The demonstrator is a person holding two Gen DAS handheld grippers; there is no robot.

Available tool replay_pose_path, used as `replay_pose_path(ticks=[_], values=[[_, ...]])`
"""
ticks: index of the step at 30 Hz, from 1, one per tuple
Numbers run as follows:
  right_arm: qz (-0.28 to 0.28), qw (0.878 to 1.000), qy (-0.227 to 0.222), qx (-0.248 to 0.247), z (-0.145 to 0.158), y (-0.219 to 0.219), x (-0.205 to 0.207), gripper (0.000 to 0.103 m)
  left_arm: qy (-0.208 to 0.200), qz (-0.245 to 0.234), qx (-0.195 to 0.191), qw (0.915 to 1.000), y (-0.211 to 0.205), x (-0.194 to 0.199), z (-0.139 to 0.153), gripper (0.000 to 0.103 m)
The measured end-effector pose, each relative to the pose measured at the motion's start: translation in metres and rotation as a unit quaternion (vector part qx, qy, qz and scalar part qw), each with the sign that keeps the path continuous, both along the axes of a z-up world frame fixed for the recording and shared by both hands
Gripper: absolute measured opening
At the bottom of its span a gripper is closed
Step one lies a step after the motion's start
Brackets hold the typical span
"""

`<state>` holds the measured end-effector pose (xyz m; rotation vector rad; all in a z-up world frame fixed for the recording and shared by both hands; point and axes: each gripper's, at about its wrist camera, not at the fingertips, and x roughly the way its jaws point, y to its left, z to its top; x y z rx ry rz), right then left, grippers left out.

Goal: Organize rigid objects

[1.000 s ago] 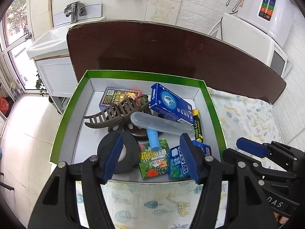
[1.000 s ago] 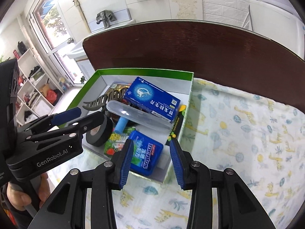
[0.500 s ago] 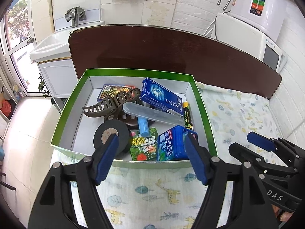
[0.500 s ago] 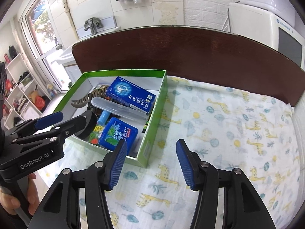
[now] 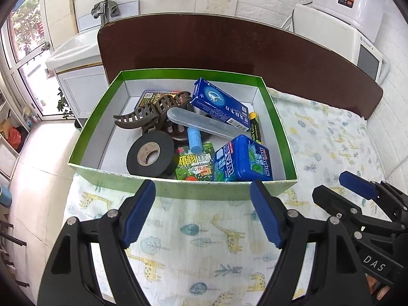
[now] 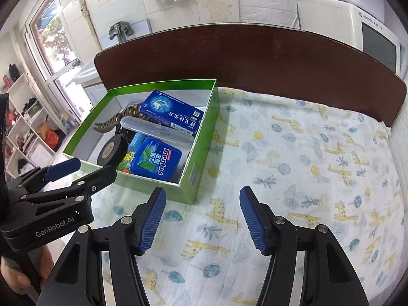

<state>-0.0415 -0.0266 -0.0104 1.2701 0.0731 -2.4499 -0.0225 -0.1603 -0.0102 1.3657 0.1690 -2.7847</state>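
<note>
Left gripper (image 5: 202,215) jaws spread wide, empty, over the giraffe-print cloth (image 5: 204,242). Green box (image 5: 219,191) sits just ahead of it, holding black tape roll (image 5: 150,155), mentos tin (image 5: 242,163), blue carton (image 5: 219,103) and hair claw (image 5: 150,112). Right gripper (image 6: 202,220) also spread, empty; box ahead-left.

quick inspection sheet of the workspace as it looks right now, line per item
surface: giraffe-print cloth over the table, bare to the right of the box
job's things: green box holding black tape roll, brown hair claw, clear tube case, blue carton, mentos tin, green packet
clutter: nothing seen outside the box
grippers: left gripper and right gripper both open, empty, short of the box
cables: nothing seen
surroundings: dark headboard, white appliance, sink
</note>
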Motion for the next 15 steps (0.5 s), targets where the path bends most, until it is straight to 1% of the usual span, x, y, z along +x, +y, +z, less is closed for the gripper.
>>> replay_pose_path(ticks=[4, 14, 15], values=[[0.001, 1.0, 0.002, 0.001, 0.0, 0.0, 0.005, 0.062, -0.002, 0.004, -0.009, 1.0, 0.001, 0.003, -0.001, 0.076], [0.0, 1.0, 0.009, 0.0, 0.001, 0.001, 0.013, 0.063, 0.008, -0.001, -0.019, 0.9998, 0.004, 0.015, 0.003, 0.076], [0.002, 1.0, 0.012, 0.0, 0.001, 0.001, 0.015, 0.066, 0.009, -0.001, -0.02, 0.9998, 0.004, 0.016, 0.003, 0.076]])
